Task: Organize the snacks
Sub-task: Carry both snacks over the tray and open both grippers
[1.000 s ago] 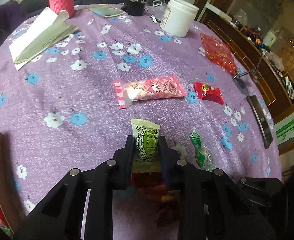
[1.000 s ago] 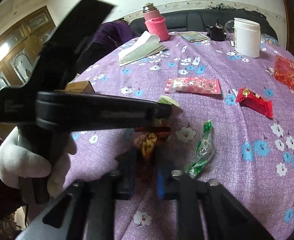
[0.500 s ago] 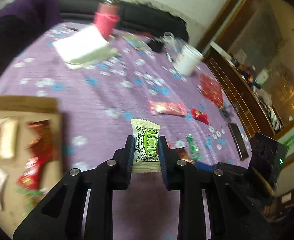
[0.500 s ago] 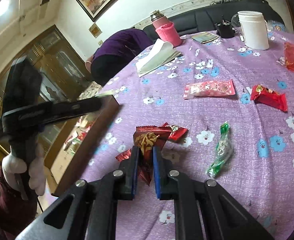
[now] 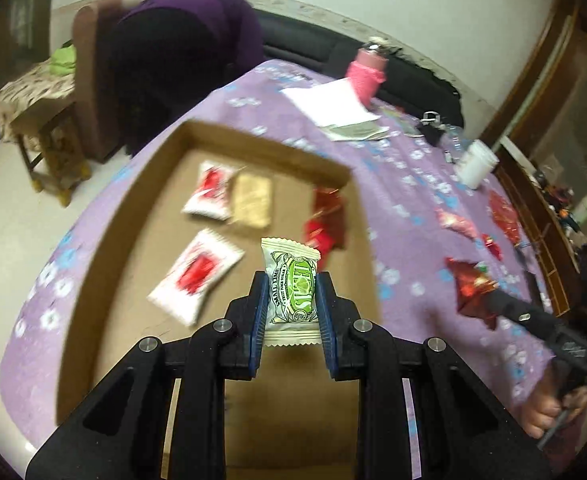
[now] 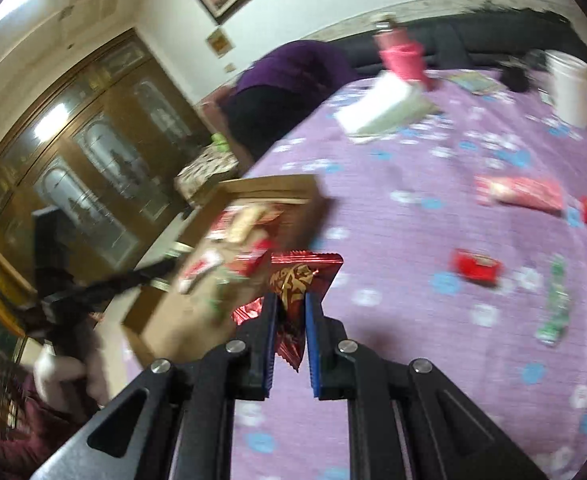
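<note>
My left gripper (image 5: 291, 284) is shut on a green and white snack packet (image 5: 292, 286) and holds it above the open cardboard box (image 5: 265, 144). The box holds several packets, white-and-red ones (image 5: 195, 276) and a tan one (image 5: 252, 199). My right gripper (image 6: 291, 306) is shut on a dark red foil snack packet (image 6: 299, 276), held above the purple cloth just right of the box (image 6: 253, 188). That gripper and its red packet (image 5: 471, 286) also show at the right of the left wrist view.
On the flowered purple tablecloth (image 6: 413, 240) lie a pink packet (image 6: 519, 192), red packets (image 6: 475, 266), and a green candy (image 6: 555, 300). Farther back stand a white jar (image 6: 569, 88), a pink flask (image 6: 399, 56) and white papers (image 6: 381, 108). A person in purple (image 5: 189, 56) bends beyond the table.
Both grippers have lifted their packets off the table and swung left. The left one now hangs over the box; the right one has come up beside it.
</note>
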Demonstrator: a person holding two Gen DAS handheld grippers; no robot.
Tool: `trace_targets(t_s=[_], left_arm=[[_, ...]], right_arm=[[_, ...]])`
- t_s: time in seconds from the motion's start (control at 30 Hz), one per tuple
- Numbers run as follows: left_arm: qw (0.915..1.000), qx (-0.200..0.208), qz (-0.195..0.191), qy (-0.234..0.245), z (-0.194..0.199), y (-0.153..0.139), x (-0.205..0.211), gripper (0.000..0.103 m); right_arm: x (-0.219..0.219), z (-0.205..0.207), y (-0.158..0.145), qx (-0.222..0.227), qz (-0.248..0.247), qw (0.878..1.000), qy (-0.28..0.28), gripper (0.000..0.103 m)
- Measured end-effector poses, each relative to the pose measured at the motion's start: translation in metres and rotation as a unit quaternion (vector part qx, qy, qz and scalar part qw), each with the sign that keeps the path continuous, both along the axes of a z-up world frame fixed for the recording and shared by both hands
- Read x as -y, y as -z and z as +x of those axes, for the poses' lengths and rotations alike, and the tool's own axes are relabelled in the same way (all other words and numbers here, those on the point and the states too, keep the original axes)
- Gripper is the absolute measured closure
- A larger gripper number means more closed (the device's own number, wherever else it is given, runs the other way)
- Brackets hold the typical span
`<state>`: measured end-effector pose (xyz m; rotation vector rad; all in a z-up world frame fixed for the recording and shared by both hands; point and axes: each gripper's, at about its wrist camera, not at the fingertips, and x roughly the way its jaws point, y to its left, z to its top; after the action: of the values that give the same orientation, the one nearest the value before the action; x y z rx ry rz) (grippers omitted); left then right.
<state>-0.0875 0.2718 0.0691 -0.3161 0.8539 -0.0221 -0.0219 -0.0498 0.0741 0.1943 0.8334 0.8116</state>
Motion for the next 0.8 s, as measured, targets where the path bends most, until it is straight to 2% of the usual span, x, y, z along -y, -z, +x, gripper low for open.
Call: trace_targets(t_s=[0.13,0.37,0.43,0.57,0.8], left_arm=[[0.9997,-0.017,-0.012,-0.014,-0.009,0.018,-0.021,0.08],[0.9991,-0.027,-0.027,-0.02,-0.013,0.033,-0.038,0.08],[0.9988,-0.024,-0.038,-0.021,-0.015,0.033,-0.043,0.08],[0.9975,-0.017,-0.064,-0.023,-0.02,0.03,-0.052,0.08],[0.9965,0.003,-0.082,-0.017,-0.031,0.01,-0.048,0.08]], right_arm=[[-0.052,-0.014,-0.003,0.002,-0.017,0.999,-0.035,0.087],[-0.118,-0.019,0.025,-0.021,-0.06,0.996,-0.056,0.087],[-0.129,-0.018,0.031,-0.022,-0.072,0.996,-0.057,0.087],[-0.141,-0.024,0.033,0.003,-0.098,0.994,-0.052,0.085],[-0.137,-0.033,0.024,0.032,-0.106,0.993,-0.044,0.085]])
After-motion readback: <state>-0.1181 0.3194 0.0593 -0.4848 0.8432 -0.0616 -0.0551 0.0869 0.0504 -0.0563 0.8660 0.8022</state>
